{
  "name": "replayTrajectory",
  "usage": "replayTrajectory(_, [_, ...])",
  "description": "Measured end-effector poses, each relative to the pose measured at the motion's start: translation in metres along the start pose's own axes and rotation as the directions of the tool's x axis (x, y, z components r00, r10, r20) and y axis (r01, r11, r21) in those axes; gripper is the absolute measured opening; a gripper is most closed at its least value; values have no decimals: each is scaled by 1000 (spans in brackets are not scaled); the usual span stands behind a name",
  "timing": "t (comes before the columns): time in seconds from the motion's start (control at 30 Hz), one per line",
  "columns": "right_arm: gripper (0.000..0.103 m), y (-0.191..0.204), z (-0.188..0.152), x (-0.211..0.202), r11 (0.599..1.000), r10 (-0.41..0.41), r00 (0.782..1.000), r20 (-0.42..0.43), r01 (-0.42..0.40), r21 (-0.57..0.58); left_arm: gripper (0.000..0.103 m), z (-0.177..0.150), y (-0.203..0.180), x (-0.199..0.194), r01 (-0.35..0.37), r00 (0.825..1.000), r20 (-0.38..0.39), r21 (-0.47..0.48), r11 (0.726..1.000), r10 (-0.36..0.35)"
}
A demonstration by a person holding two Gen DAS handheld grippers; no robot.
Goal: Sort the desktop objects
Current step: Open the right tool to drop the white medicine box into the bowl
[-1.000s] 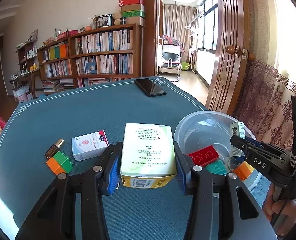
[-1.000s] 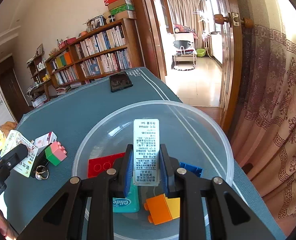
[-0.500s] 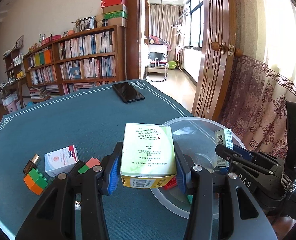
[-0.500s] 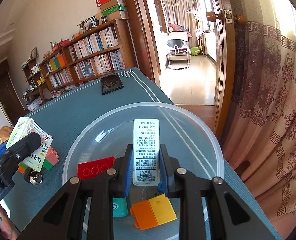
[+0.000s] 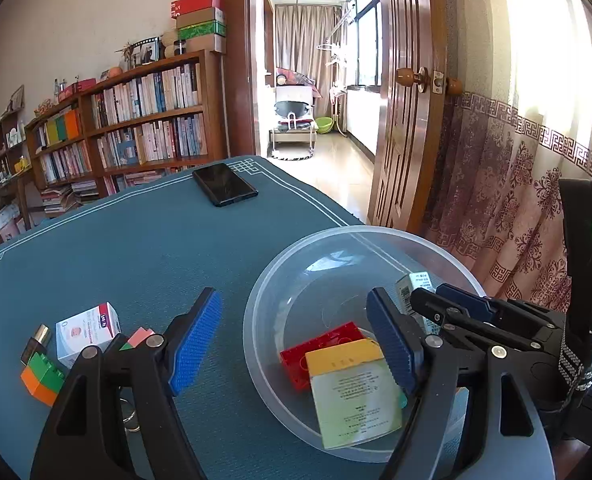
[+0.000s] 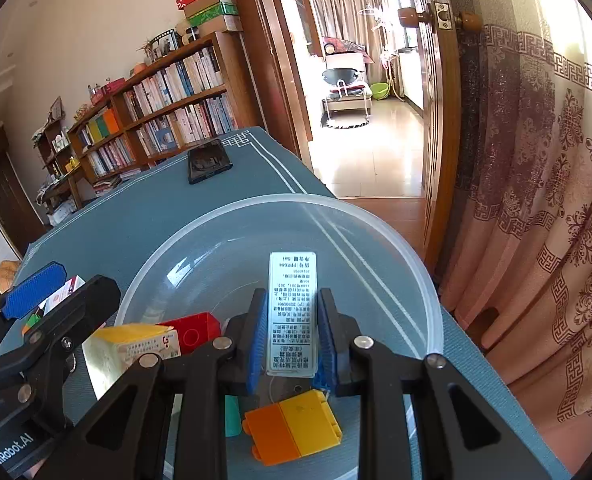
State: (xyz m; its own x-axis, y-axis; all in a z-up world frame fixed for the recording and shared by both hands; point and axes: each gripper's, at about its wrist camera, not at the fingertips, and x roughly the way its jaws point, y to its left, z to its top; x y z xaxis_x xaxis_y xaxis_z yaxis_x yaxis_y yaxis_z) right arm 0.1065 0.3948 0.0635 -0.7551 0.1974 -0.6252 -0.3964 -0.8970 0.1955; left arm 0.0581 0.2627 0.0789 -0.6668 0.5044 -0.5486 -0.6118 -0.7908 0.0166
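Note:
My left gripper is open over the near rim of the clear plastic bowl. The pale green and yellow box lies in the bowl on a red brick, free of my fingers. My right gripper is shut on a narrow white box and holds it above the bowl. An orange-yellow brick and a teal item lie in the bowl below it. The left gripper also shows in the right wrist view.
On the blue table mat, left of the bowl, lie a small white-red box, a green-orange brick, a pink-green brick and a small dark bottle. A black phone lies at the far edge. A wooden door stands to the right.
My left gripper moved right over the bowl, opened and let go of the green and yellow box, which dropped into the bowl. My right gripper still holds the narrow white box.

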Motion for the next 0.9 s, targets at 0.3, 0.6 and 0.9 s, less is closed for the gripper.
replayTrajectory(0.3, [28, 10, -2, -2, 999, -13, 1000, 13, 14, -44, 78, -2, 21, 1, -25, 1000, -7, -73, 997, 24])
replayTrajectory(0.6, [28, 19, -4, -9, 996, -24, 999, 36, 27, -89, 78, -3, 29, -2, -50, 999, -12, -103, 993, 49])
replayTrajectory(0.9, [28, 33, -8, -16, 987, -44, 996, 73, 55, -150, 78, -4, 34, -9, -66, 998, -5, -117, 991, 66])
